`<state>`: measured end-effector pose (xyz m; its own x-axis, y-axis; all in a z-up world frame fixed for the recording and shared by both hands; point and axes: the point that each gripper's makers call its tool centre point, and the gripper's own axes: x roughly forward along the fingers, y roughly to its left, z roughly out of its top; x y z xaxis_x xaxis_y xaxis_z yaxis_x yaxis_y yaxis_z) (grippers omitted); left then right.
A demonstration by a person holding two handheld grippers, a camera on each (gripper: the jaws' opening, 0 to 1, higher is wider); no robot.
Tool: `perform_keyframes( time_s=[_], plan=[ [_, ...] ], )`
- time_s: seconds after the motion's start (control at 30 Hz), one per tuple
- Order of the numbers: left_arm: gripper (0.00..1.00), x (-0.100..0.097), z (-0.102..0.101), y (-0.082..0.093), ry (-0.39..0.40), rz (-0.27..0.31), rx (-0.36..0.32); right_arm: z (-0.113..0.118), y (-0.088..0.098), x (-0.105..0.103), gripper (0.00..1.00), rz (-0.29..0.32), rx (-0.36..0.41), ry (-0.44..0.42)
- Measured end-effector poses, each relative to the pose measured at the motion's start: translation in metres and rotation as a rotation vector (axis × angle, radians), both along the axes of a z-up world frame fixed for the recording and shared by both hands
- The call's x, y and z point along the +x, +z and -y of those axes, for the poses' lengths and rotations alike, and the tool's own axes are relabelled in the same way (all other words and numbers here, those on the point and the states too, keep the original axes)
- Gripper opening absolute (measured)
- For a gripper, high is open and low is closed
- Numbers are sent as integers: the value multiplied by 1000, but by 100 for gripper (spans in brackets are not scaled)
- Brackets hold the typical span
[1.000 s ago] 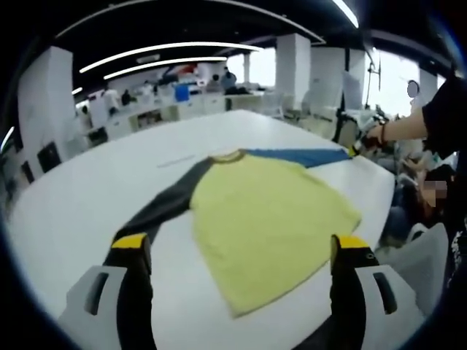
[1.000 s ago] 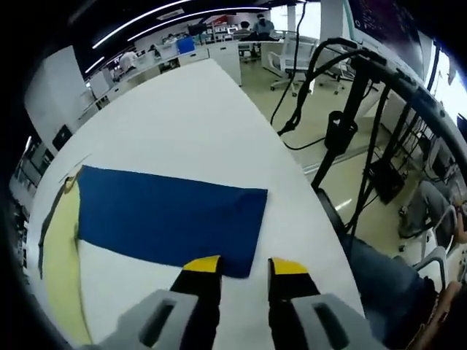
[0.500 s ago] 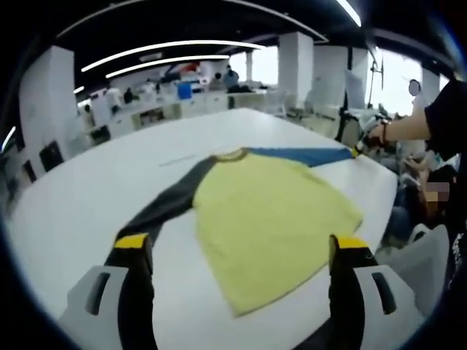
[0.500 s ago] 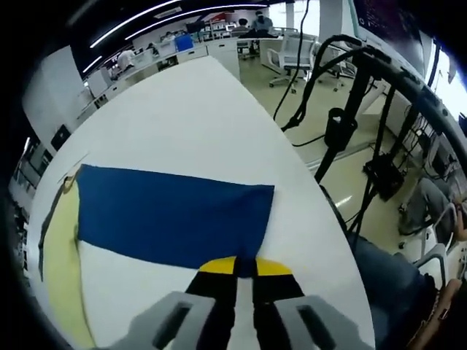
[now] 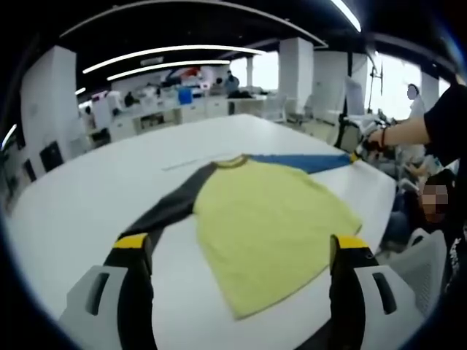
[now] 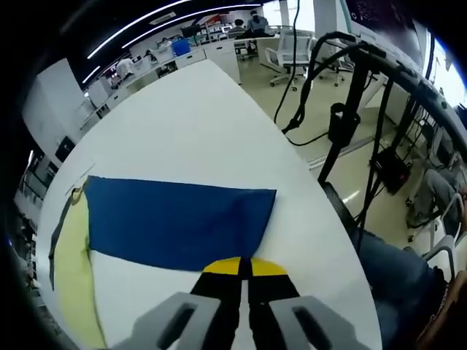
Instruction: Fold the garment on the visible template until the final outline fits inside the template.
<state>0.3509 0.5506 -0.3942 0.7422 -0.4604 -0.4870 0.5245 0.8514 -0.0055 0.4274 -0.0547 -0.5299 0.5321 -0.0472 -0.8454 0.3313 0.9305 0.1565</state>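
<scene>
Yellow shirt [image 5: 270, 230] w/ grey and blue sleeve [image 6: 179, 222] lies flat on white table [image 5: 80, 197] in office; right gripper [image 6: 244, 267] pinches blue cuff, left gripper [image 5: 241, 244] wide, holding nothing.

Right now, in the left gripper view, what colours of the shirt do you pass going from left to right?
Dark grey sleeve → yellow body → blue sleeve, whose far end the right gripper holds.
</scene>
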Motion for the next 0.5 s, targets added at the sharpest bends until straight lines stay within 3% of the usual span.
perform_keyframes(
  time_s=[0.1,0.5],
  plan=[
    [98,0,1,-1,-8,-2,5,0,7,6,0,29,9,-10],
    [99,0,6,-2,-42,6,9,-22,32,22,0,70,-21,93]
  ],
)
